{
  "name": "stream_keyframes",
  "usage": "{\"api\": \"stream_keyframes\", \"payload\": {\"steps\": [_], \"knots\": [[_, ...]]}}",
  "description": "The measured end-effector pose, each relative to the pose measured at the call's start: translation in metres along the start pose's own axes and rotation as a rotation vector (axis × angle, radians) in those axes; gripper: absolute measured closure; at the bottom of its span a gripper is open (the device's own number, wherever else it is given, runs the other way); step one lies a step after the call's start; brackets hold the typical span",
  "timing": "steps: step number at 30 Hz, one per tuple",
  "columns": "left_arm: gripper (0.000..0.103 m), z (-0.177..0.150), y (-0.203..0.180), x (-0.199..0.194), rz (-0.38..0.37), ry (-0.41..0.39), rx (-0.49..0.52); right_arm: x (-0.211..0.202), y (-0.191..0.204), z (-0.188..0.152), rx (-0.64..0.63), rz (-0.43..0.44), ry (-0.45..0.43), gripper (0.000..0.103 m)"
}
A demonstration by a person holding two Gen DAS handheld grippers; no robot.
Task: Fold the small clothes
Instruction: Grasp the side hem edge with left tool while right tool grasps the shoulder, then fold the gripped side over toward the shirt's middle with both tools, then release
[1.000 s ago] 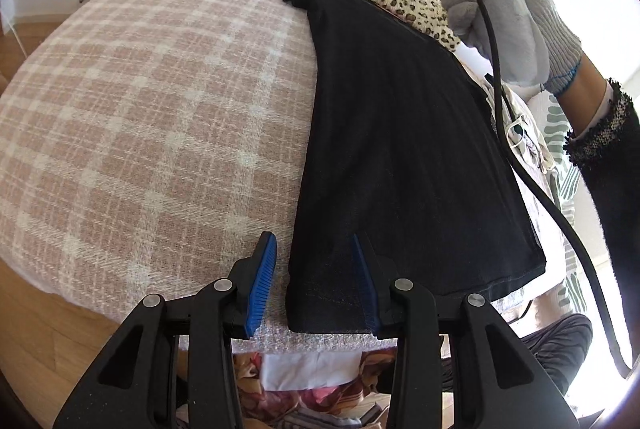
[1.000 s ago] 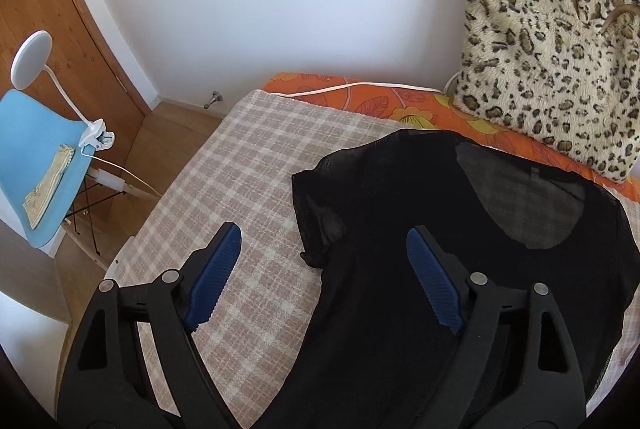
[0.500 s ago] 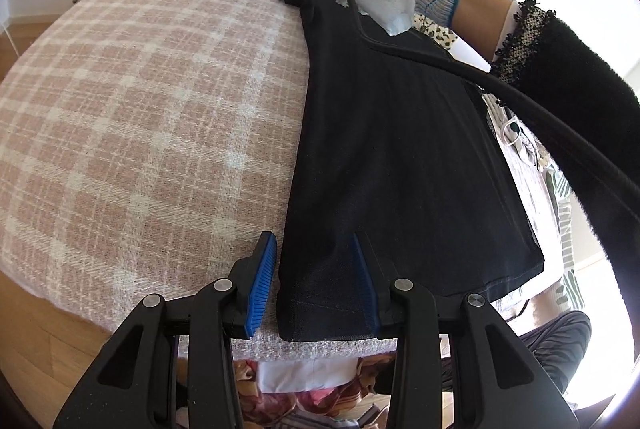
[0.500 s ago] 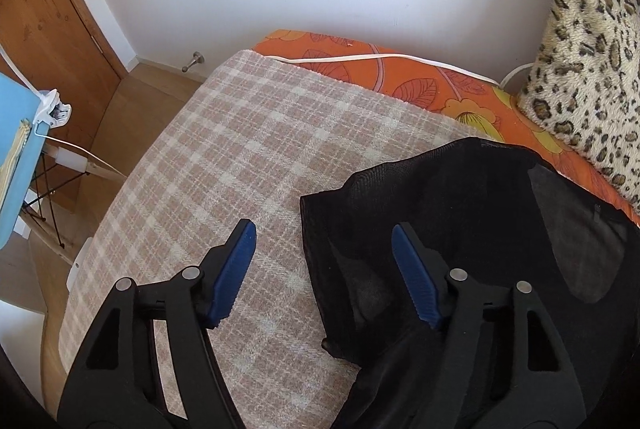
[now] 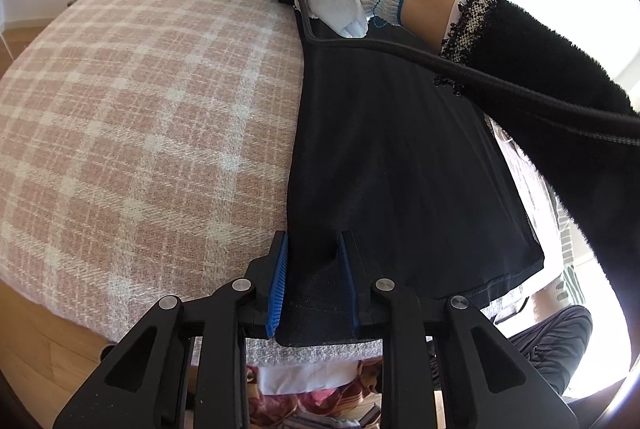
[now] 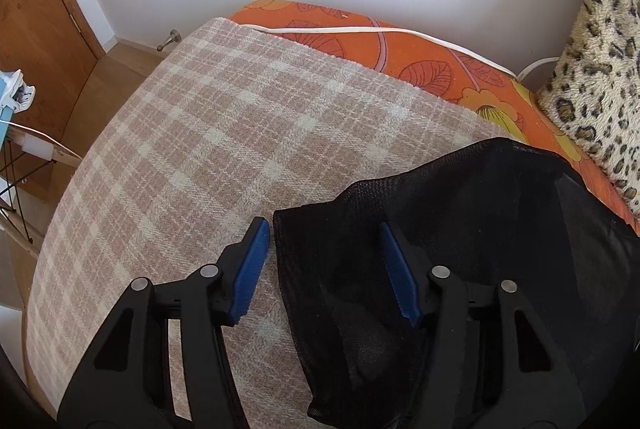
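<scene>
Left gripper (image 5: 312, 281) jaws narrowed, perhaps gripping; right gripper (image 6: 326, 269) jaws apart.

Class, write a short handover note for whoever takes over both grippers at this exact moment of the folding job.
Left gripper: jaws open, straddling the left hem corner of the black top.
Right gripper: jaws open, around the top's left sleeve at the far end.
The top lies flat along the right side of the plaid blanket.
Done: garment spread out.
Left: close both jaws, then fold, probably the left edge across.

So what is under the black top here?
The black top lies on the pink plaid blanket, which shows along its left edge. Whatever sits directly beneath the fabric is covered. An orange floral sheet shows beyond the blanket.
</scene>
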State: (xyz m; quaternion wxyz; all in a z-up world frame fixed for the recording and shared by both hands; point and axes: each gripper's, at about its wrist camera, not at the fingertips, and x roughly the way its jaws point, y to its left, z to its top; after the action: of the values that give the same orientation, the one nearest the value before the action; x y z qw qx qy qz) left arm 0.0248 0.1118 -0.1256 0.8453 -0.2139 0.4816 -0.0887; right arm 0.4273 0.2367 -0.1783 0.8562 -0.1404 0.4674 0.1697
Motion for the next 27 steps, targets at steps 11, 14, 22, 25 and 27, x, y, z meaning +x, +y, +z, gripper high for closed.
{"api": "stream_keyframes", "payload": {"steps": [11, 14, 22, 25, 27], "knots": [[0.099, -0.001, 0.002, 0.000, -0.034, -0.020, 0.001, -0.011, -0.034, 0.002, 0.061, -0.071, -0.033, 0.098], [0.100, 0.000, -0.005, -0.007, -0.049, -0.053, 0.028, -0.023, -0.043, 0.005, 0.082, -0.066, -0.070, 0.098], [0.100, 0.004, -0.031, -0.007, -0.088, -0.066, 0.100, -0.065, -0.076, 0.009, 0.101, -0.095, -0.146, 0.099], [0.101, 0.005, -0.042, -0.005, -0.113, -0.050, 0.117, -0.080, -0.095, 0.004, 0.115, -0.109, -0.166, 0.099], [0.101, 0.006, -0.051, -0.004, -0.126, -0.048, 0.142, -0.089, -0.110, -0.001, 0.130, -0.120, -0.175, 0.099]]}}
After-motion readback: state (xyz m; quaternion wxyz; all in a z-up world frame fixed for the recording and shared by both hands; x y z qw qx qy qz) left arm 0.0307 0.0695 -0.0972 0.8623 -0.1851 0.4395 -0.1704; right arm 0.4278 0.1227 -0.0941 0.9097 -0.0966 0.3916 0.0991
